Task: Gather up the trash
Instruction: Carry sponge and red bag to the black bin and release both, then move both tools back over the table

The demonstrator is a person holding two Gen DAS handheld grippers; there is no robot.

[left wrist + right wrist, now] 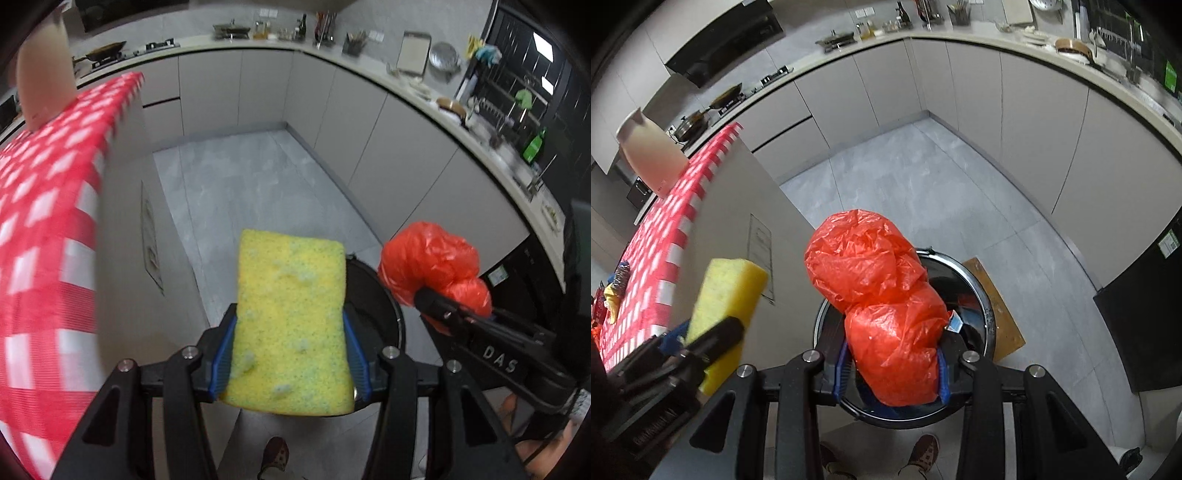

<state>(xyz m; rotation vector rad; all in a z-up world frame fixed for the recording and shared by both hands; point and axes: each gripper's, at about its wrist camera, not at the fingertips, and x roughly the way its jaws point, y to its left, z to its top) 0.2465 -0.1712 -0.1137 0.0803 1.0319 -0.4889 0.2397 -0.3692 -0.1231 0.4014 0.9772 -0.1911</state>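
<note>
My left gripper [290, 350] is shut on a yellow sponge [291, 317] and holds it in the air beside the table, left of a round black trash bin [384, 310] on the floor. My right gripper [892, 369] is shut on a crumpled red plastic bag [879, 295] and holds it right over the open bin [979, 295]. The sponge [727, 295] and left gripper also show at the left of the right wrist view. The red bag [428, 262] and right gripper show at the right of the left wrist view.
A table with a red and white checked cloth [665, 236] stands at the left, with a beige jug [650, 151] and small items [613, 295] on it. A wooden board [997, 306] lies behind the bin. Grey cabinets and a cluttered counter [332, 48] ring the floor. My feet [923, 458] are below.
</note>
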